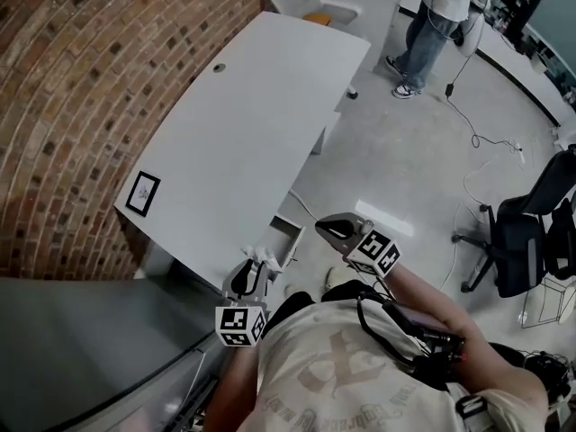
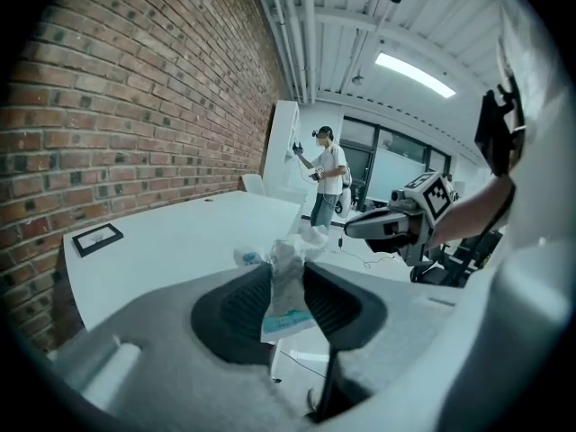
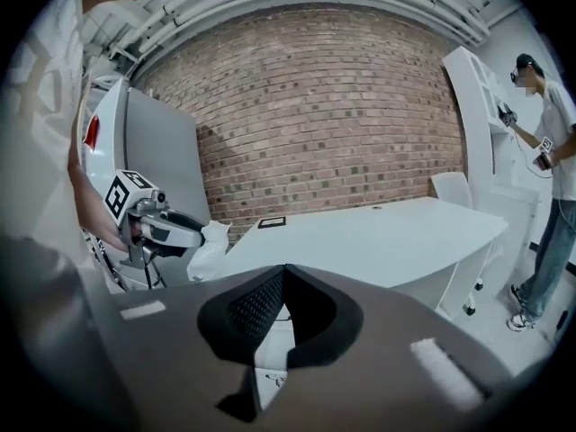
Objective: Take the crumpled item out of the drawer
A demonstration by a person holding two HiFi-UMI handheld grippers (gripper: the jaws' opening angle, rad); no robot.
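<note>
Crumpled item (image 2: 286, 306): white wrapper with a patch of blue print, pinched upright between the ribbed black pads of the left gripper (image 1: 255, 266), its upper end bunched above the jaws; held in the air at the near edge of the table, outside the drawer. Drawer (image 1: 287, 235): small white box under the table's near end, apparently pulled open, though the head view shows it too small to be sure of its contents. Right gripper (image 3: 285, 270): jaws pressed together at the tips, nothing between them, raised beside the left one on the floor side of the drawer. Table (image 1: 243, 124): long white top with a curved edge, set along the brick wall (image 1: 72, 79); it carries a black-framed card (image 1: 143, 193) near the person's end and a small round fitting (image 1: 219, 67) toward the far end. Floor (image 1: 405, 169): pale grey and glossy, with a thin cable (image 1: 475, 136) trailing across it. Black office chair (image 1: 526, 237): on the right, well apart from the table. Second person (image 1: 438, 21): standing past the table's far end, by white shelving. Grey cabinet (image 1: 81, 349): at the person's left, against the wall.
</note>
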